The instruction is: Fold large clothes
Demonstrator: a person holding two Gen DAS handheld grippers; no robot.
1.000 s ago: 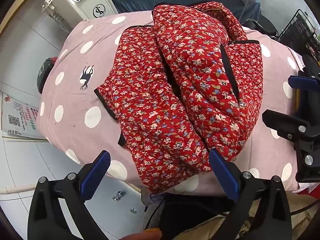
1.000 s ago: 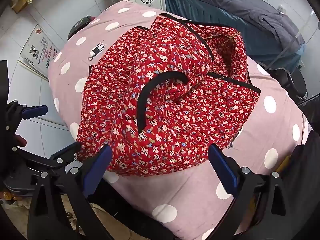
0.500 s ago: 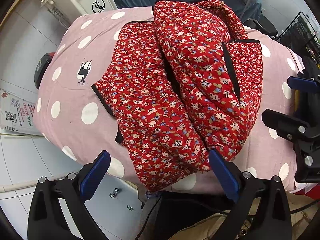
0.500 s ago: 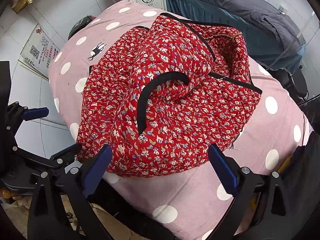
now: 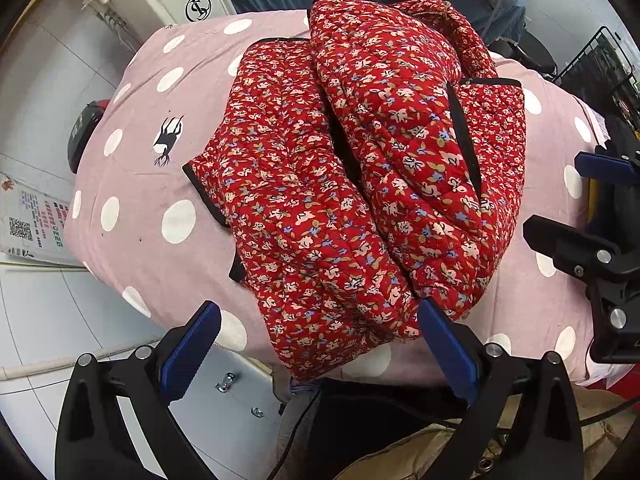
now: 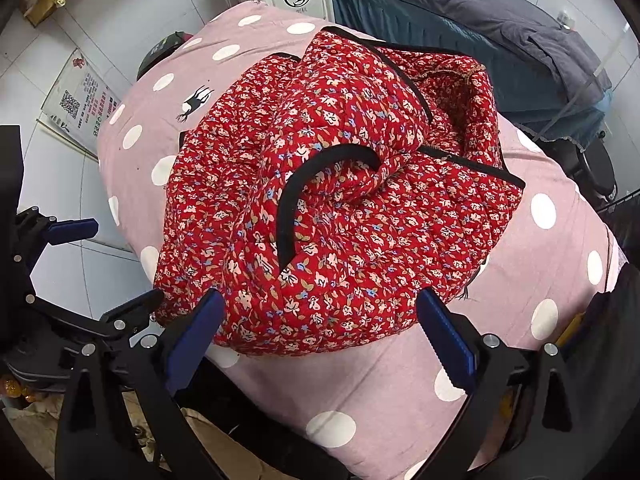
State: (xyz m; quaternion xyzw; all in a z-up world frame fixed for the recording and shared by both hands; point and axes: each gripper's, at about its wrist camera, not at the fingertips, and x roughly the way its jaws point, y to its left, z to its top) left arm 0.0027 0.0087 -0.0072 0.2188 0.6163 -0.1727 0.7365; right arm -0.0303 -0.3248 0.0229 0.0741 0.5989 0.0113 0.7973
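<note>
A red floral quilted jacket (image 5: 360, 168) with black trim lies folded in a thick bundle on a table under a pink polka-dot cloth (image 5: 152, 200). Its near hem hangs a little over the table's front edge. My left gripper (image 5: 318, 308) is open just in front of that hem, holding nothing. In the right wrist view the jacket (image 6: 340, 208) shows a curved black trim band on top. My right gripper (image 6: 320, 296) is open at the bundle's near edge, also holding nothing. Each gripper shows in the other's view: the right gripper (image 5: 554, 194), the left gripper (image 6: 128, 260).
A white machine (image 5: 200, 4) stands behind the table, beside a bed with dark blue and grey covers (image 6: 480, 20). A printed leaflet (image 5: 32, 224) lies on the tiled floor at left. A black object (image 5: 82, 136) sits by the table's left edge. A person's clothing (image 5: 380, 420) is below.
The left wrist view has drifted slightly, so the table and jacket sit a little higher in frame. The jacket has not changed shape. Both grippers stay open.
</note>
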